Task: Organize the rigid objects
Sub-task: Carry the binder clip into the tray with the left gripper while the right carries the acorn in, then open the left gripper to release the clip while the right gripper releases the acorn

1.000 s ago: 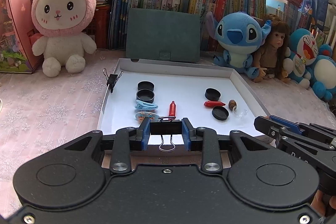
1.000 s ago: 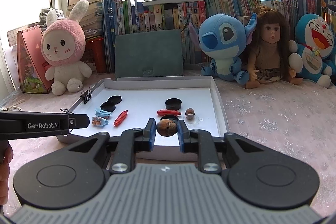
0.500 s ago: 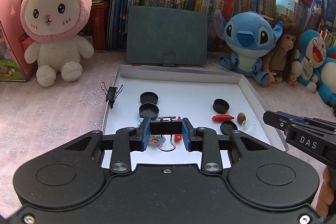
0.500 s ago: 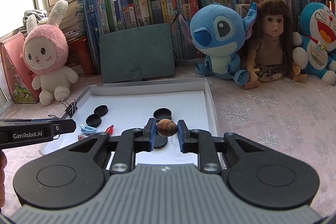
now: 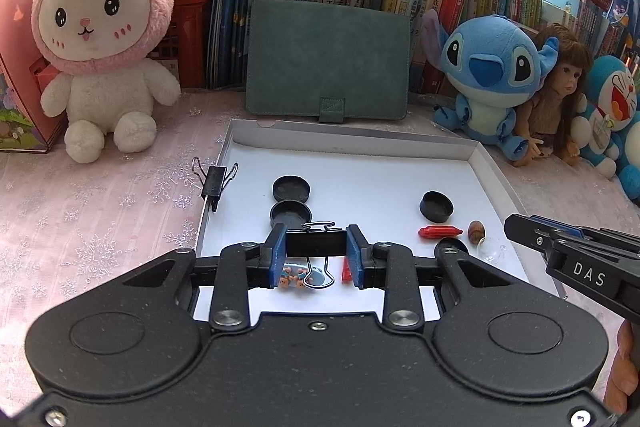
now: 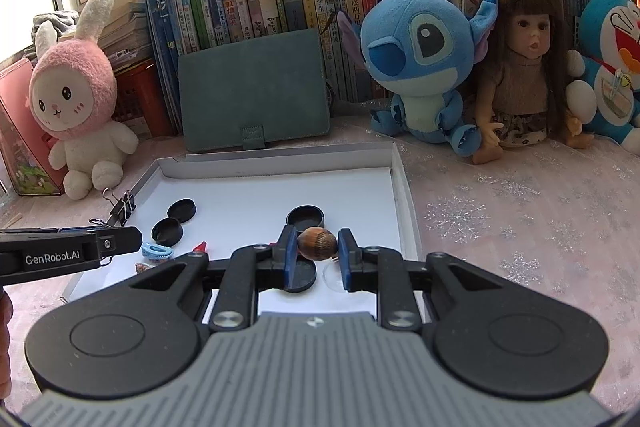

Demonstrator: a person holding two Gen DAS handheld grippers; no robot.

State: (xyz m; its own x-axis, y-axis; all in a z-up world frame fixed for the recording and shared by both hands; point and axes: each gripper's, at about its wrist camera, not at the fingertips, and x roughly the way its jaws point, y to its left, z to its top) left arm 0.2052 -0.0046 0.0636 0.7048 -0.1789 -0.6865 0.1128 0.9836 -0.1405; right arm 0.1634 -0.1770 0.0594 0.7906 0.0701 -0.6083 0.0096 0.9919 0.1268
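My left gripper (image 5: 316,253) is shut on a black binder clip (image 5: 316,242) and holds it above the front of the white tray (image 5: 352,141). My right gripper (image 6: 318,253) is shut on a brown acorn-like nut (image 6: 317,243) above the tray's (image 6: 280,157) front right part. In the tray lie black caps (image 5: 291,187), a red piece (image 5: 438,231), a second nut (image 5: 476,230), a clear dome (image 5: 494,251) and a blue hair clip (image 6: 157,251). Another binder clip (image 5: 214,179) is clipped on the tray's left wall.
A pink rabbit plush (image 5: 100,39), a green notebook (image 5: 328,61), a Stitch plush (image 5: 488,79), a doll (image 5: 560,99) and a Doraemon plush (image 6: 612,67) stand behind the tray in front of a row of books. A pink lace cloth (image 6: 520,203) covers the table.
Both grippers have moved forward over the tray, each carrying its object. The scene behind looks closer in both views.
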